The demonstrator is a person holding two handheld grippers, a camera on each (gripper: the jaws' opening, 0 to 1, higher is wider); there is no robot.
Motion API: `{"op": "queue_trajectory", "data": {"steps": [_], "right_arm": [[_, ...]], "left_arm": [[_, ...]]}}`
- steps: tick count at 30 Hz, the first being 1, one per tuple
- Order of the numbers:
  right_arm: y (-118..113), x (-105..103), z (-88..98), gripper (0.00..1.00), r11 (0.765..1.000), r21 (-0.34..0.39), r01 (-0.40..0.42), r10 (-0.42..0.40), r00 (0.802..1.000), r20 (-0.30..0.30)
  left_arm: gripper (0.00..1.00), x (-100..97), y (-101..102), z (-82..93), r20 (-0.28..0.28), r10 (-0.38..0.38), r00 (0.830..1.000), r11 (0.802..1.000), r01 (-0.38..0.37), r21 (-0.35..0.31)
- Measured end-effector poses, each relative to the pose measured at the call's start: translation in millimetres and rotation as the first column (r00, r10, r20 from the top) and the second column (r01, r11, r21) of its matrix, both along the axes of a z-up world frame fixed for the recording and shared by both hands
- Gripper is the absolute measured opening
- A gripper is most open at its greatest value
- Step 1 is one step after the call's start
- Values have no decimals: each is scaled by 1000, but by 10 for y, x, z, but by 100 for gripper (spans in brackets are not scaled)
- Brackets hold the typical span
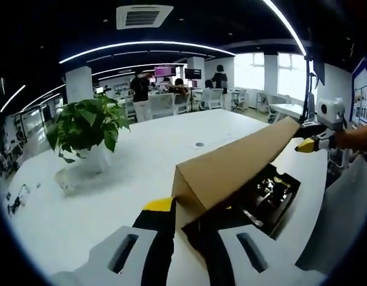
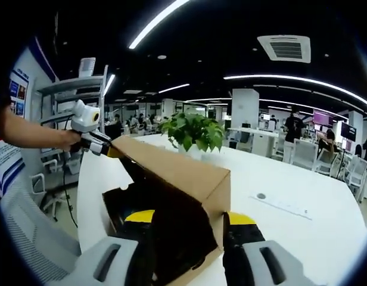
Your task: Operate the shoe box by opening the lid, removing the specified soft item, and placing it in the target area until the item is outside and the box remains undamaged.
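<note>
**Lid raised at both ends of the shoe box**

I have the cardboard lid [image 1: 231,164] tilted up off the shoe box [image 1: 273,199], which sits on the white table [image 1: 112,196] beside the potted plant [image 1: 88,128]. My left gripper [image 1: 186,223] pinches one lid corner; my right gripper [image 2: 189,229] pinches the opposite corner. Inside the box I see something dark [image 2: 171,235], probably the soft item. I judge the lid light and crease-prone, so I'd grip near the corners, gently.
</note>
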State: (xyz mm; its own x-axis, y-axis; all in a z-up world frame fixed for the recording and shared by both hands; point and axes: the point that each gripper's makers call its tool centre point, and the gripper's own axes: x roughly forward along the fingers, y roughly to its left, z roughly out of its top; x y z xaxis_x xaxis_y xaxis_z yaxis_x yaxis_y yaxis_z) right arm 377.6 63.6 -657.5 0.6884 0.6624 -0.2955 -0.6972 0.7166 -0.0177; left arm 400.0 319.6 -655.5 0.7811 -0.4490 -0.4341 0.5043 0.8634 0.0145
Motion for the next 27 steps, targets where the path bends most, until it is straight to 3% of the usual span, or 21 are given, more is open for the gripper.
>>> {"op": "queue_trajectory", "data": {"steps": [5, 9, 13, 27], "right_arm": [[-8, 53, 12, 39, 1000, -5, 5, -5, 1000, 13], [-93, 149, 18, 27, 999, -23, 25, -24, 999, 34], [-179, 231, -18, 27, 998, -37, 47, -46, 999, 25], [-327, 279, -337, 21, 991, -106, 80, -80, 997, 9]], "left_arm": [[9, 73, 9, 17, 10, 28, 1000, 1000, -28, 13], [7, 129, 30, 27, 17, 36, 999, 999, -36, 39], [7, 178, 29, 35, 15, 36, 999, 999, -36, 40], [5, 320, 47, 58, 14, 63, 998, 997, -64, 38]]}}
